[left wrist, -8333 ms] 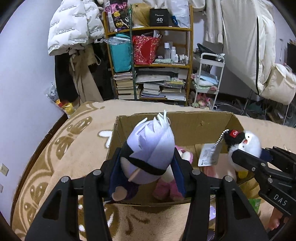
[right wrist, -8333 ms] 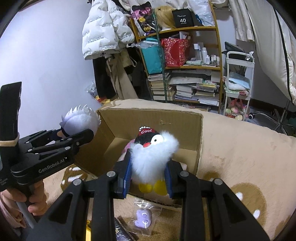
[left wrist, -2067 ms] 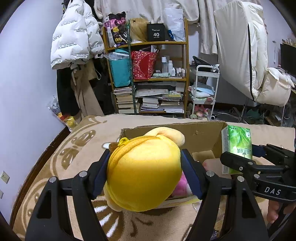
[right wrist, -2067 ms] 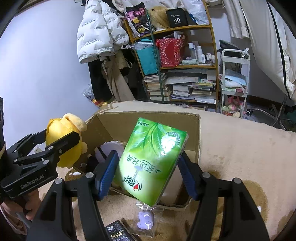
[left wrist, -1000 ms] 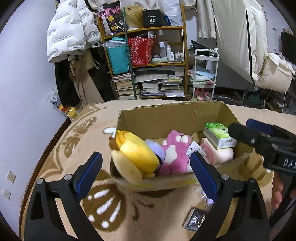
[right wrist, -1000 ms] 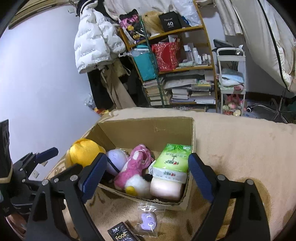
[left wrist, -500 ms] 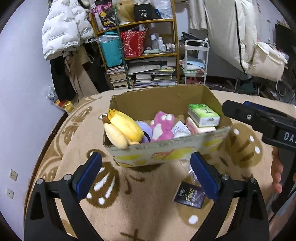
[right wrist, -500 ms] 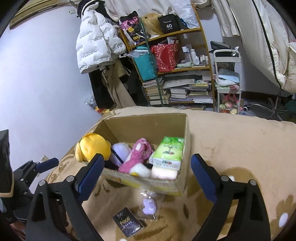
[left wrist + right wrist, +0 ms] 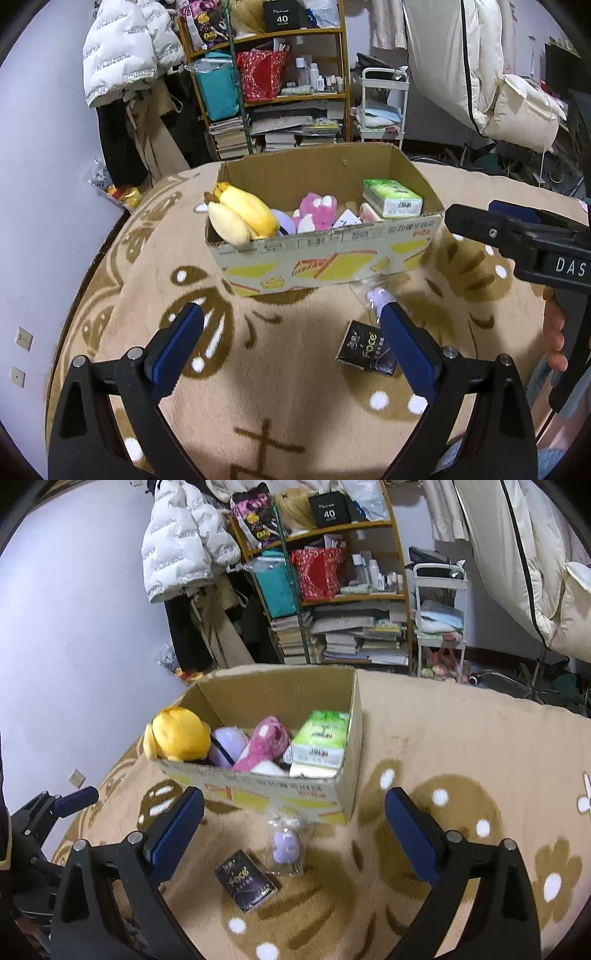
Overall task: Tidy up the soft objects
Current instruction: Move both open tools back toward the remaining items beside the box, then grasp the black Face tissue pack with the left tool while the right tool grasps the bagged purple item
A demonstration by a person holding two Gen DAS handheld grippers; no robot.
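A cardboard box (image 9: 325,258) (image 9: 258,790) stands on a beige patterned blanket. In it lie a yellow plush (image 9: 240,216) (image 9: 179,734), a purple-headed plush (image 9: 227,747), a pink plush (image 9: 317,214) (image 9: 266,746) and a green tissue pack (image 9: 393,197) (image 9: 321,734). My left gripper (image 9: 291,345) is open and empty, in front of the box. My right gripper (image 9: 293,825) is open and empty, also pulled back from the box; it shows at the right of the left wrist view (image 9: 517,236).
A black "Face" packet (image 9: 367,347) (image 9: 245,880) and a clear bag with a small purple item (image 9: 375,297) (image 9: 284,843) lie on the blanket in front of the box. A cluttered shelf (image 9: 273,85), a white cart (image 9: 384,107) and hanging coats stand behind.
Both grippers let go of the yellow plush and the tissue pack into the box, opened wide and pulled back and up from the box.
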